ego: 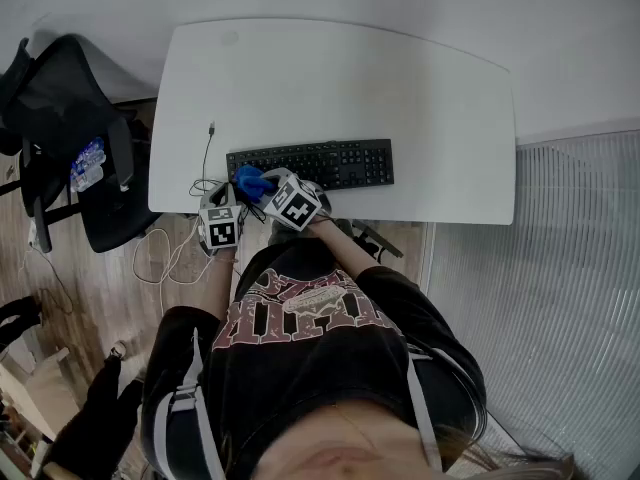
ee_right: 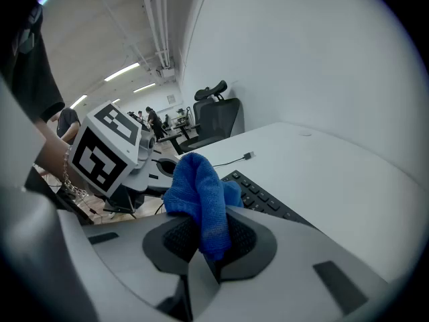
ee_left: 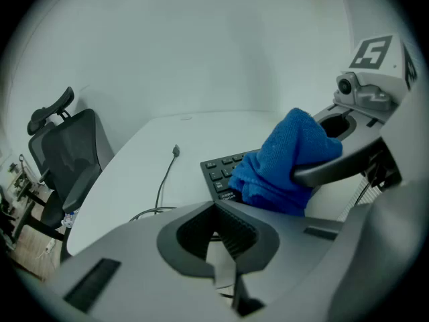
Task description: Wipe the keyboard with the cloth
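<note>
A black keyboard [ego: 320,163] lies near the front edge of the white table [ego: 400,88]. My right gripper [ego: 268,190] is shut on a blue cloth [ego: 249,180], holding it just above the keyboard's left end. The cloth [ee_right: 198,196] bunches up out of the right jaws, with the keyboard [ee_right: 265,200] beyond it. My left gripper [ego: 228,200] sits close beside the right one at the table's front edge, jaws shut with nothing between them. From the left gripper view the cloth [ee_left: 285,163] covers the keyboard's near corner [ee_left: 224,170].
A loose cable [ego: 208,148] with a plug runs across the table left of the keyboard and drops off the front edge. A black office chair [ego: 75,138] stands left of the table. A ribbed panel [ego: 540,298] is at the right.
</note>
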A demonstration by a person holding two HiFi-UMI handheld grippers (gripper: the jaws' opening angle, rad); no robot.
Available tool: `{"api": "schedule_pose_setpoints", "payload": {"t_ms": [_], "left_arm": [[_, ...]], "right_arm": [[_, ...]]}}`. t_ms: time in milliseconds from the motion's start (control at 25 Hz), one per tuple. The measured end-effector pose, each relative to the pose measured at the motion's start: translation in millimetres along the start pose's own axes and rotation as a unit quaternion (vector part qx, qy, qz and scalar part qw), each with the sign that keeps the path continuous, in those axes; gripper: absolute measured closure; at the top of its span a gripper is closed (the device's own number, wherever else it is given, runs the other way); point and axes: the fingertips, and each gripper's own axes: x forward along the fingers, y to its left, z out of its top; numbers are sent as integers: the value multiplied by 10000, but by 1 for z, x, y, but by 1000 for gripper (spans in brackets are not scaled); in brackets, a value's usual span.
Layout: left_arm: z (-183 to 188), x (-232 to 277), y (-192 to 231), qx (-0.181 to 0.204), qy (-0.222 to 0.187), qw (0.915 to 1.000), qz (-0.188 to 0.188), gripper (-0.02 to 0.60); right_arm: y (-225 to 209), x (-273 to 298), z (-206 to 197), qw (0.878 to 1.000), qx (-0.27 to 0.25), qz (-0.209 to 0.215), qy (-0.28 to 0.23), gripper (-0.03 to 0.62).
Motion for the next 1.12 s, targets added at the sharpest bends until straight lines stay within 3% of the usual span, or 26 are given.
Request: {"api": "schedule_pose_setpoints", "payload": {"t_ms": [1120], "left_arm": [[0, 1, -3, -99, 73, 9997, 231, 548]], "right_arm": [[-41, -45, -43, 9982, 226, -532, 159, 530]]}}
